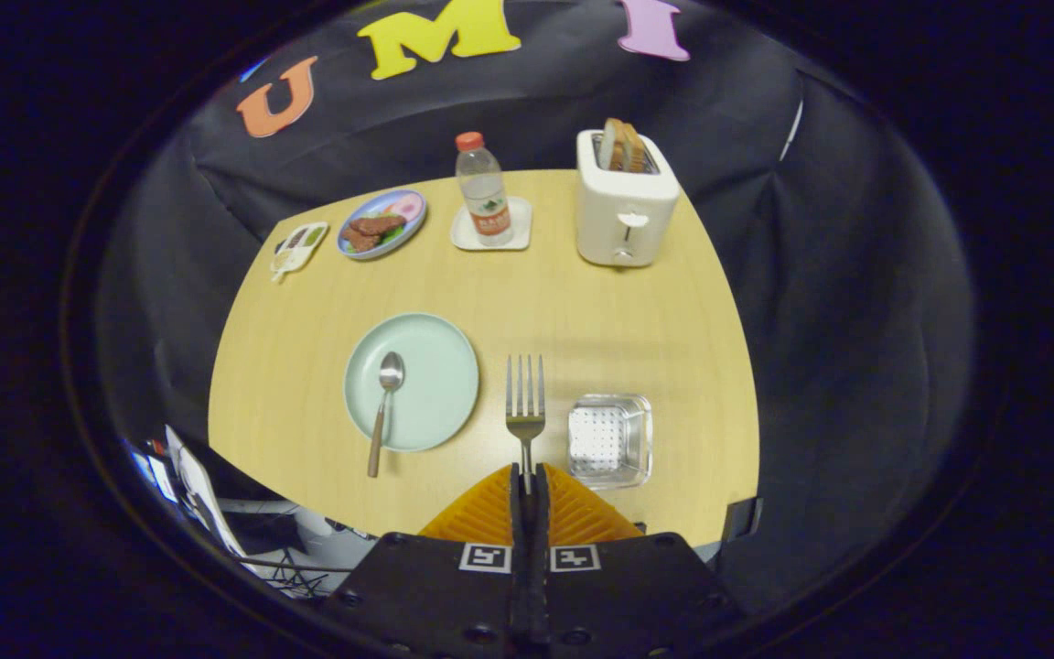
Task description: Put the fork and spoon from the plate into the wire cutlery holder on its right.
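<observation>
1. Steel fork (524,403) stands tines-up in our tongs (529,478), which are closed tight on its handle, both fingers pressing it.
2. We hold it above the table (582,311), between the plate (412,382) at 9 o'clock and the wire cutlery holder (610,440) at 3 o'clock.
3. We see the spoon (383,407) lying on the plate, its handle overhanging the near rim.
4. At 12 o'clock, well beyond the fork, stand a water bottle (483,189) and a toaster (626,199).
</observation>
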Available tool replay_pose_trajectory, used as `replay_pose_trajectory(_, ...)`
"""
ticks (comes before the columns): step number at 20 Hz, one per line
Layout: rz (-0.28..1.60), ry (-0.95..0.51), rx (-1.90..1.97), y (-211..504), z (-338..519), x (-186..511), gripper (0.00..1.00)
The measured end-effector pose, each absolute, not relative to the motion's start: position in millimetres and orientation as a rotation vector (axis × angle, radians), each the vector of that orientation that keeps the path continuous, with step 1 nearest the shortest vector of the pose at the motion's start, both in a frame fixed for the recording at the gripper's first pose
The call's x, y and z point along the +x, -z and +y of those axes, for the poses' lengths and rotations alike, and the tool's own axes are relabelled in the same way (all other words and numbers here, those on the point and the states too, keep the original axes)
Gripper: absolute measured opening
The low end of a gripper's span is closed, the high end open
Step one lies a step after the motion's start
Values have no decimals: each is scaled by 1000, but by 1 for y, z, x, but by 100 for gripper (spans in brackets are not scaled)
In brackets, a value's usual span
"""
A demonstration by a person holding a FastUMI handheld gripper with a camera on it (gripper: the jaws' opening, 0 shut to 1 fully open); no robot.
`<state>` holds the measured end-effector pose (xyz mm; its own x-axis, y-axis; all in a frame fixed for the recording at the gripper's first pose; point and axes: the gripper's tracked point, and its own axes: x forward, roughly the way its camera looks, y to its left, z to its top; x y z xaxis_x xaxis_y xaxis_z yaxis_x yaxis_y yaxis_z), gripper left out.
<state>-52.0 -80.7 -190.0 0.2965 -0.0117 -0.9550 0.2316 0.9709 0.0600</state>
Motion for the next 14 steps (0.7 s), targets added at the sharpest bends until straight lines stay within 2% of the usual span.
replay_pose_trajectory(7,1477,204,280,220,-109,-82,1)
replay_pose_trajectory(14,1578,230,325,249,-123,-78,1)
